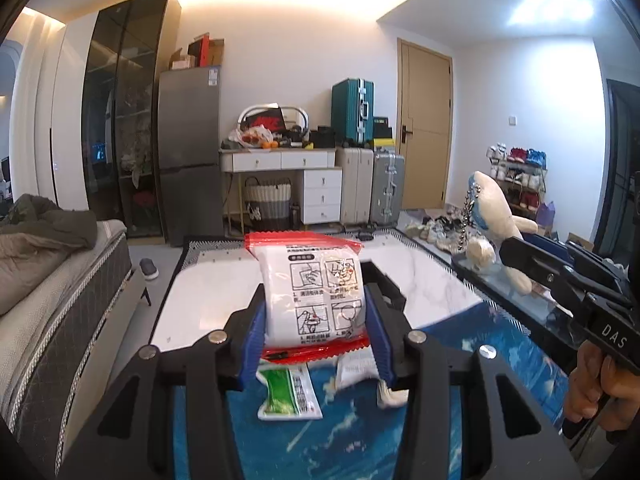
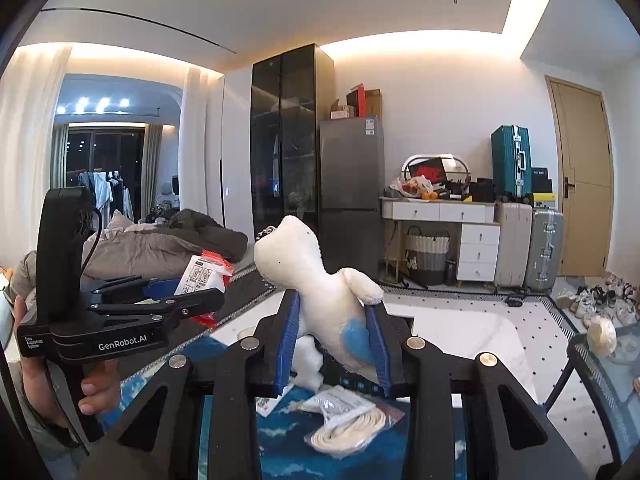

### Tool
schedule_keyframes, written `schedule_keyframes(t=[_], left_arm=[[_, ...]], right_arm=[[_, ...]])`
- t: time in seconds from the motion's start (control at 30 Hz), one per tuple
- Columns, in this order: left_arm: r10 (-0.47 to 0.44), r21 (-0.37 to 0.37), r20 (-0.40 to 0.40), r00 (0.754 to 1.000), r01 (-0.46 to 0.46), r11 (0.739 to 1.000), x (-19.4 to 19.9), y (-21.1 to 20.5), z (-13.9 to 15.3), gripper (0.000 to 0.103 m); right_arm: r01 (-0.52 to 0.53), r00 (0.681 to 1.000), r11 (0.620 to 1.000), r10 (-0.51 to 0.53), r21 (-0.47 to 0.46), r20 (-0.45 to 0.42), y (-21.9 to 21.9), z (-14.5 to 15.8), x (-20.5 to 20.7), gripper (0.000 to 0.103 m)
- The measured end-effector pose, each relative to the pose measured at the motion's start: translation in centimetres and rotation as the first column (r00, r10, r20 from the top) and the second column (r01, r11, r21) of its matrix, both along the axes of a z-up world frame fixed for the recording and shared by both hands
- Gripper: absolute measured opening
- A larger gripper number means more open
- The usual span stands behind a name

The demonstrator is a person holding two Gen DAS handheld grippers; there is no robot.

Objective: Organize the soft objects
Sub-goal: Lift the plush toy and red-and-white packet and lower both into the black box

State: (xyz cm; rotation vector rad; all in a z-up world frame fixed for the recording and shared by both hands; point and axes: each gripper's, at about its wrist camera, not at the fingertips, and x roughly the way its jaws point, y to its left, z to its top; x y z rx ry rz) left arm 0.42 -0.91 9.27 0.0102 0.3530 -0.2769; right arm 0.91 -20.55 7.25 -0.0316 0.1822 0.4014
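- The landmark here is the blue mat [image 1: 360, 432], which covers the near part of the white marble table [image 1: 208, 304]. Both hands hold their loads in the air above it.
- On the left side, the left gripper [image 1: 318, 320] is closed on a white packet with red edges [image 1: 316, 292]. The blue pads [image 1: 256, 344] press it from both sides, and the packet stands upright between them, above the far edge of the mat.
- Under this claw, on the mat, lies a green and white sachet [image 1: 288, 396], and just beside it a small white packet [image 1: 356, 368] that is partly hidden by the right finger.
- On the right side, the right gripper [image 2: 334, 336] is closed on a white plush toy with blue patches [image 2: 316, 280]. The jaws squeeze its lower body; the head rises above the fingertips and a bead chain [image 2: 266, 234] hangs at the head.
- Below the toy, on the mat, there is a clear bag with a cream cord [image 2: 348, 428] and a white label sheet [image 2: 268, 404].
- I judge that the step in hand is carrying the two soft things to their places. The pictures do not show where this place is.
- To do it well, I would keep the squeeze steady and gentle, because the packet can slide and the plush can spring out.
- I would also lower each thing until it touches the surface before opening, and keep the two claws apart, so the chain does not catch.
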Motion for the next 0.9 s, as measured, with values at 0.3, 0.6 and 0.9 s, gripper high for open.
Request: schedule_keyframes(t=[0.3,0.6,0.9], left_arm=[[0.017,-0.019,0.072,0.997,-0.016,1.000,3.5,0.1,3.5,0.044],[0.021,-0.041,0.108,0.994,-0.017,0.999,6.9,0.1,5.7,0.044],[0.037,-0.043,0.075,0.997,-0.034,0.999,10.1,-0.1,4.9,0.044]], right_arm=[[-0.016,0.996,1.000,0.014,0.014,0.087,1.4,4.0,2.9,0.033],[-0.007,0.991,1.000,0.004,0.022,0.132,3.1,6.8,7.4,0.033],[0.029,0.995,1.000,-0.029,0.002,0.091,4.0,6.7,12.1,0.033]])
